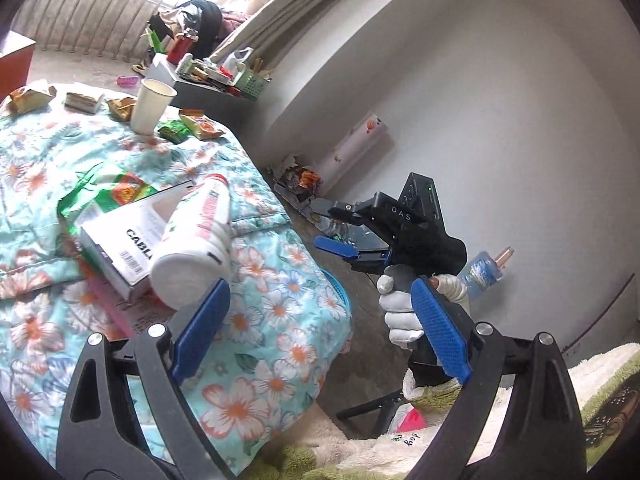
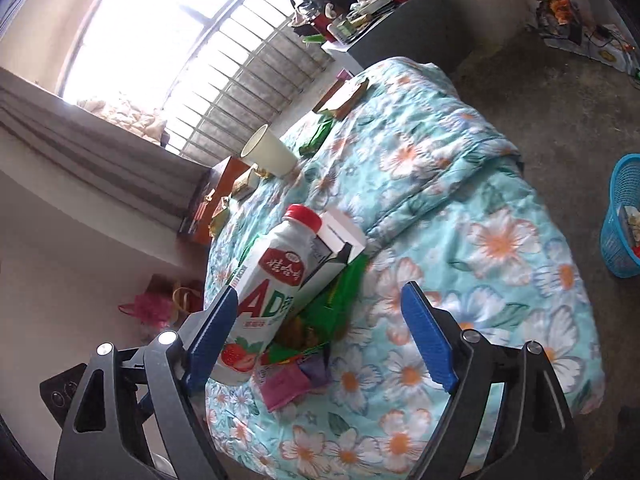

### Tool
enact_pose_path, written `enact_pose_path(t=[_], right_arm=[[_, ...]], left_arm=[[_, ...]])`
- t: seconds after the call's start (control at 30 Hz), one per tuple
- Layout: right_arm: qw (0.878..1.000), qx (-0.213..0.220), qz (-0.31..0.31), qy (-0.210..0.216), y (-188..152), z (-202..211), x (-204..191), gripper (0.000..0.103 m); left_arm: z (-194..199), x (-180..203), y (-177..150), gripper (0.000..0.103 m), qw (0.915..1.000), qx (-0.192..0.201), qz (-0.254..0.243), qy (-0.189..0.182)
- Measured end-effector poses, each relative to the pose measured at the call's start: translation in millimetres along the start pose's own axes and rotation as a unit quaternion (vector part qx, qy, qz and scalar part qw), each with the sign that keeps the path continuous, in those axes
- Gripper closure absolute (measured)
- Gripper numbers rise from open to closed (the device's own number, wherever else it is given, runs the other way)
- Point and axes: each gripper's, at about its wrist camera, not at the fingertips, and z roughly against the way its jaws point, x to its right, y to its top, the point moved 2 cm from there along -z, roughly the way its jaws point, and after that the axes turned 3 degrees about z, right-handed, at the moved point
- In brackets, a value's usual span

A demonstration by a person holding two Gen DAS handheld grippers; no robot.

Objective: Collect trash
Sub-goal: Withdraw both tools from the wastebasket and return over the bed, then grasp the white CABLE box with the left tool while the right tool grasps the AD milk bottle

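Lying on the bed point(image 2: 460, 184), milk bottle point(image 2: 272, 280): likely light, smooth, rigid; grip mid-body. Right hand-held gripper point(image 2: 320, 336) spread, empty; left hand-held gripper point(image 1: 320, 332) likewise.

Home bedroom, floral quilt point(image 2: 460, 184) over a bed, curtain point(image 1: 304, 12), barred window point(image 2: 240, 52), cluttered side table point(image 1: 208, 88)

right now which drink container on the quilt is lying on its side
The white bottle with the red cap, tipped over against the white box. The paper cup further back stands upright on its base.
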Motion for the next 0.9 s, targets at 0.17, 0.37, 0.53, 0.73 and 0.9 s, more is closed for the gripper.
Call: enact_pose_path(t=[0.17, 0.37, 0.53, 0.73, 0.9], right_arm=[[0.998, -0.038, -0.041, -0.034, 2.0, -56.2, -27.2, 0.021], [0.993, -0.045, -0.073, -0.080, -1.2, -86.5, -30.3, 0.017], [0.993, -0.043, -0.071, -0.078, -2.0, -84.2, -35.2, 0.016], [0.995, -0.065, -0.041, -0.058, -6.7, -90.1, -45.4, 0.016], [0.997, -0.072, -0.014, -0.034, -9.9, -87.2, -44.5, 0.032]], left_arm=[[27.4, -30.3, -2.6, 0.016, 0.9989, 0.022, 0.019, 0.037], [49.8, -60.2, -8.4, 0.016, 0.9973, 0.033, 0.039, 0.053], [51.7, -76.7, -8.5, 0.016, 0.9958, 0.030, 0.048, 0.072], [34.9, -84.0, -4.6, 0.016, 0.9925, 0.014, 0.031, 0.118], [17.6, -80.2, -0.3, 0.016, 0.9919, 0.005, 0.013, 0.126]])
